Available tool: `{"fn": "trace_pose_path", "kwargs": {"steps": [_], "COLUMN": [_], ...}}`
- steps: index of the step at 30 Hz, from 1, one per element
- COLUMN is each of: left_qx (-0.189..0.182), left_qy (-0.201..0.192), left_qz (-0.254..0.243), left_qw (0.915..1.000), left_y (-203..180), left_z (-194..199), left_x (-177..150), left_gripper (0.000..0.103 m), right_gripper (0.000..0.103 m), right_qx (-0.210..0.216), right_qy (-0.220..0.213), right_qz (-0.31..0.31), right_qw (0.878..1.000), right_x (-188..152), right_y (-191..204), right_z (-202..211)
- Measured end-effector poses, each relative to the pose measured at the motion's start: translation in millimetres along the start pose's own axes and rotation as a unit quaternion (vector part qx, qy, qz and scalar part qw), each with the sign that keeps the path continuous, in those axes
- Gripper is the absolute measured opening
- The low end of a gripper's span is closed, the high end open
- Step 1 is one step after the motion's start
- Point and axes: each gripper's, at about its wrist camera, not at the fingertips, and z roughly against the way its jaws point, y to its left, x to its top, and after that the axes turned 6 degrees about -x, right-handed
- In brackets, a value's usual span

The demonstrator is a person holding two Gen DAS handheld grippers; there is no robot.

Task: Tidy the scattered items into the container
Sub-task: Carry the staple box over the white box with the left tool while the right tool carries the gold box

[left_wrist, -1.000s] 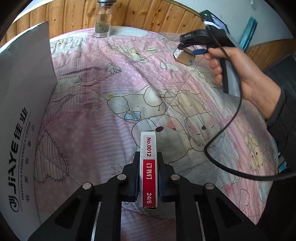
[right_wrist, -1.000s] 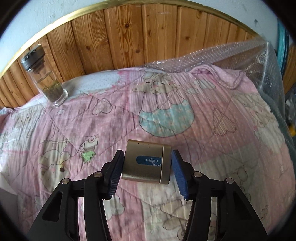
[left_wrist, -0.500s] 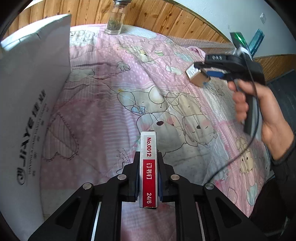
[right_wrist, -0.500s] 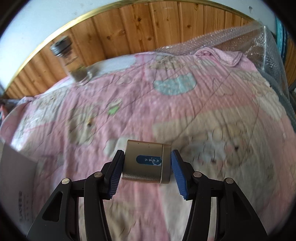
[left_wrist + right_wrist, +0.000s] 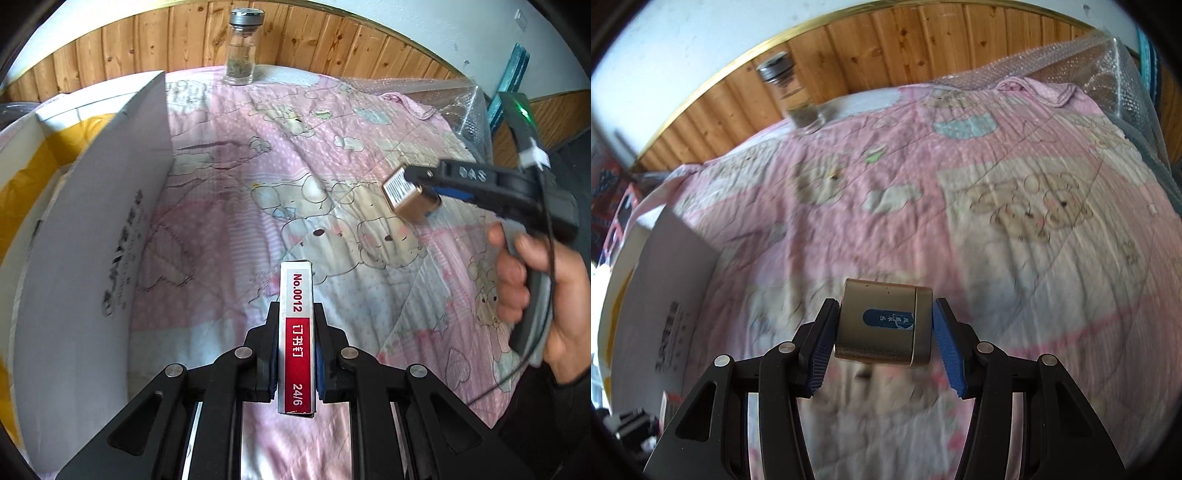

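Note:
My left gripper (image 5: 295, 325) is shut on a red and white staple box (image 5: 296, 332), held upright above the pink quilt. To its left rises the white cardboard box (image 5: 110, 206), its flap up and a yellow lining showing inside. My right gripper (image 5: 882, 328) is shut on a small gold tin (image 5: 882, 326) with a blue label, lifted off the quilt. In the left wrist view the right gripper (image 5: 417, 192) and gold tin (image 5: 406, 199) hang at the right, a hand on the handle. The white cardboard box (image 5: 665, 295) lies at the lower left of the right wrist view.
A glass jar (image 5: 242, 44) with a metal lid stands at the far edge of the pink cartoon quilt (image 5: 332, 147), against wooden panelling. Bubble wrap (image 5: 443, 99) covers the far right corner. The glass jar (image 5: 792, 96) appears at the back left in the right wrist view.
Both grippers have swung left toward the white box, each keeping its item. The box's open top with yellow lining has come into the left wrist view.

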Motion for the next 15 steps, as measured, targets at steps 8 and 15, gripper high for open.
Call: {"fn": "trace_pose_path", "kwargs": {"steps": [8,15], "left_qx": [0.022,0.019], "left_qy": [-0.007,-0.018], "left_qz": [0.0,-0.005], "left_qw": [0.9997,0.9996], "left_y": [-6.5,-14.2], "left_z": [28.0,47.4], "left_x": [-11.8,-19.2], "left_gripper": [0.015,0.015], "right_gripper": [0.054,0.054], "right_qx": [0.016,0.029], "right_qy": [-0.007,-0.008], "right_qz": [0.033,0.048], "right_qw": [0.999,0.998], "right_x": [-39.0,-67.8], "right_y": [26.4,41.3], "right_z": [36.0,58.6]}}
